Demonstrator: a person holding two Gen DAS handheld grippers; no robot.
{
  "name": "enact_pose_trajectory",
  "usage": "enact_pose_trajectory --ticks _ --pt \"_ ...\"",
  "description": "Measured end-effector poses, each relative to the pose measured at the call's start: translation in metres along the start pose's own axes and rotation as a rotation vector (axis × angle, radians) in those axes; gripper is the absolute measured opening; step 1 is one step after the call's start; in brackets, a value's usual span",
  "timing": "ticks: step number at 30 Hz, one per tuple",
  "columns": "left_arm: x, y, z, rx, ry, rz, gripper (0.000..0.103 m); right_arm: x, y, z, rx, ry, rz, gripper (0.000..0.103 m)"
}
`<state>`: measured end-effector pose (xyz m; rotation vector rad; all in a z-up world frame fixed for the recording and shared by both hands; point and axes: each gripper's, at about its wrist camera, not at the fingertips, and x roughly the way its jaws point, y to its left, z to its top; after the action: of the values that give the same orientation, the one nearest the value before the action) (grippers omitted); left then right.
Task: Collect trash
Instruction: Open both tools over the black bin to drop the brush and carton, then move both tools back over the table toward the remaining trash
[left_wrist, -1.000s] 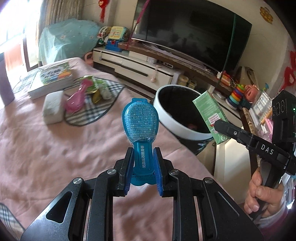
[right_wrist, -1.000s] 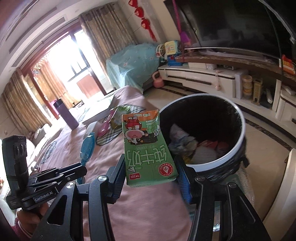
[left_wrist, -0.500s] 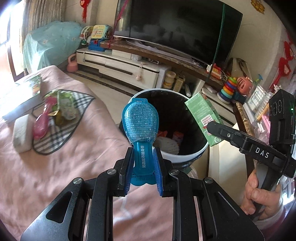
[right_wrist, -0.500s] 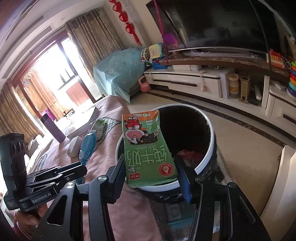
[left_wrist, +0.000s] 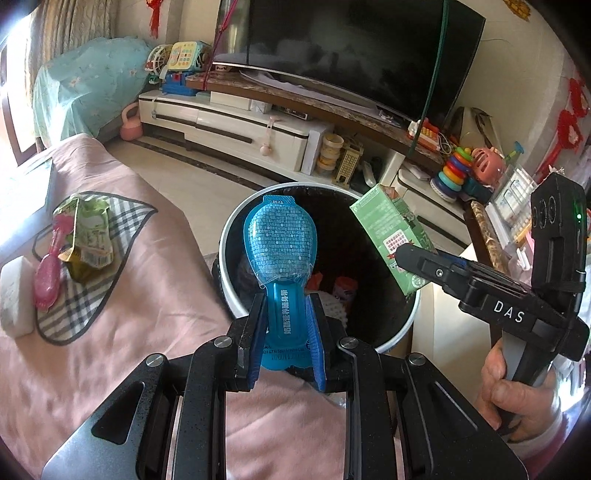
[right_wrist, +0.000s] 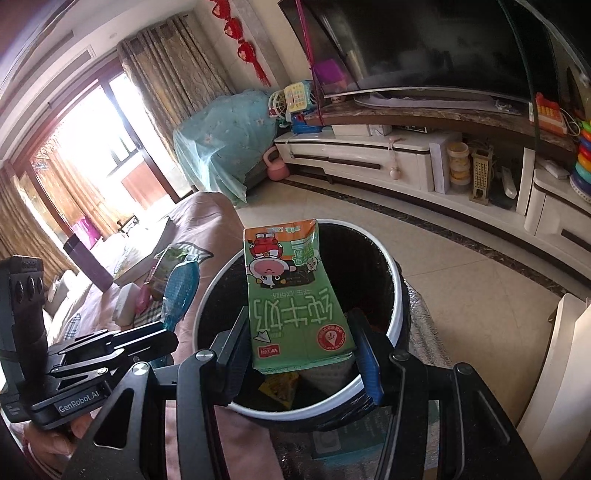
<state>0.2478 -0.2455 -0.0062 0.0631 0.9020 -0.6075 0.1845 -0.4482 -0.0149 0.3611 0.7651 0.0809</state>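
A: Quick status? Where's the trash?

B: Both in hand, both over the bin (left_wrist: 229, 291). Left gripper (left_wrist: 286, 332) is clamped on the neck of the blue pouch (left_wrist: 280, 236), wide end sticking out over the near-left rim. Right gripper (right_wrist: 301, 341) is clamped on the green milk carton (right_wrist: 291, 295), jaws fairly wide bc the carton's fat, hanging over the opening w/ wrappers visible in the bin below it.

A: Risks from here?

B: Pouch mainly, imo. Its neck sits abt over the rim, so if it's let go now the light film could catch the edge and slide back onto the pink-covered counter (left_wrist: 110, 350). Needs to go further in first.

A: Carton?

B: Better placed. It's gripped at the bottom end, tilted. Could tip on release and clip the far rim, prob still falls in. Other thing: both grippers crowd one opening, so they might bump.

A: Anything left?

B: Yes, a green wrapper (left_wrist: 90, 236) on the checked mat (left_wrist: 122, 236), far left.
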Motion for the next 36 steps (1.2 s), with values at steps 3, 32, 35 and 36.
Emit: enact_pose_trajectory --ticks 3,32,35,36 --pt "0.006 -0.001 0.005 0.001 0.009 0.001 0.02 0.004 -0.003 0.004 -0.004 0.008 -0.007 0.052" --pt "-0.048 0.067 -0.063 -0.185 -0.033 0.117 0.072 -0.008 0.044 -0.016 0.01 -0.032 0.115 0.1" --pt "-0.063 0.088 -0.083 -0.228 -0.037 0.144 0.074 -0.004 0.069 -0.029 -0.02 -0.019 0.129 0.1" --pt "-0.068 0.095 -0.09 -0.245 -0.039 0.155 0.075 -0.001 0.078 -0.034 -0.031 -0.007 0.129 0.1"
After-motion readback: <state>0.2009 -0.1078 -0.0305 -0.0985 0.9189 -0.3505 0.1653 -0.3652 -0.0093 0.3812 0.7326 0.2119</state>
